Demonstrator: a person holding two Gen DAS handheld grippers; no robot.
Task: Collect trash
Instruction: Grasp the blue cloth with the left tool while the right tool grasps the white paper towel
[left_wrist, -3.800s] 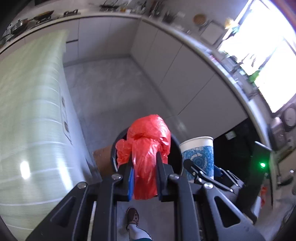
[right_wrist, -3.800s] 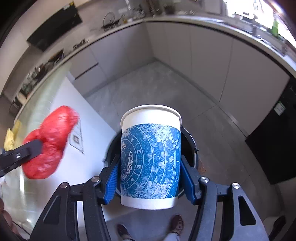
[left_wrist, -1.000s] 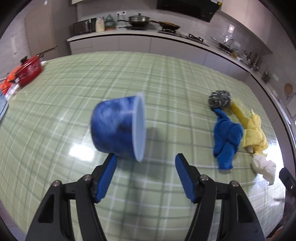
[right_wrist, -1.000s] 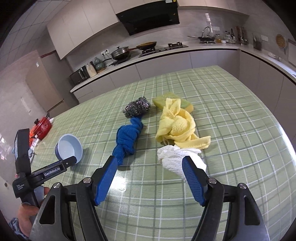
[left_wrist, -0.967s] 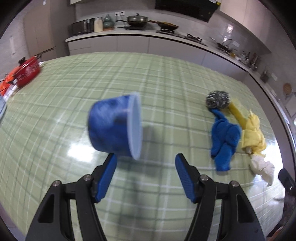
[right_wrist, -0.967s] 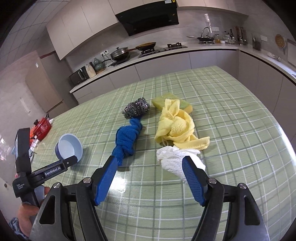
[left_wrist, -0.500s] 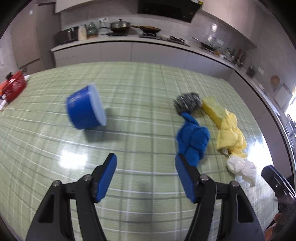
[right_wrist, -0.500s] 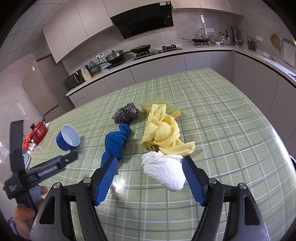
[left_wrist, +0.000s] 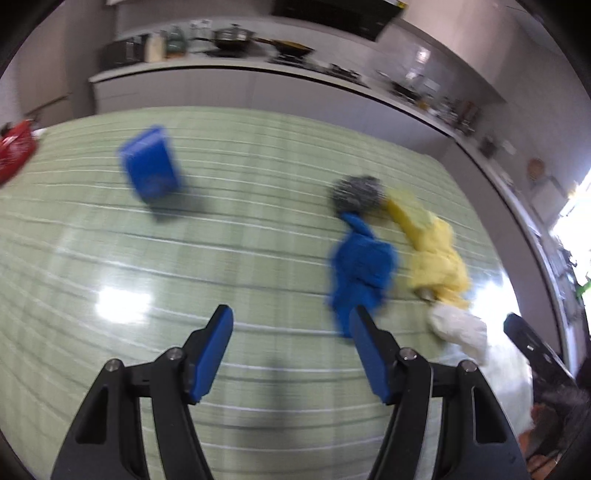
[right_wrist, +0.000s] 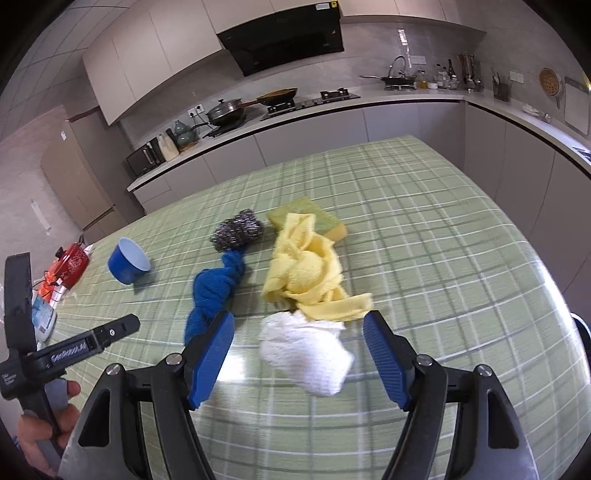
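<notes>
A crumpled white paper wad (right_wrist: 306, 350) lies on the green checked table (right_wrist: 424, 236), right between the fingers of my open, empty right gripper (right_wrist: 298, 354). It also shows in the left wrist view (left_wrist: 458, 326). A blue cloth (right_wrist: 216, 286), a yellow cloth (right_wrist: 308, 269), a steel scourer (right_wrist: 238, 229) and a yellow-green sponge (right_wrist: 314, 218) lie just beyond it. A blue cup (right_wrist: 127, 260) lies on its side at the left. My left gripper (left_wrist: 291, 350) is open and empty above the table; the blue cloth (left_wrist: 360, 267) is by its right finger and the blue cup (left_wrist: 151, 171) is farther off.
A red pot (right_wrist: 72, 264) and some packets sit at the table's far left edge. The kitchen counter (right_wrist: 295, 107) with a hob and pans runs behind the table. The table's right edge drops off near grey cabinets (right_wrist: 524, 155).
Both grippers dropped the red bag and the paper cup and turned back to the table. The right gripper has closed in around the white wad. The left view swings right, blurred.
</notes>
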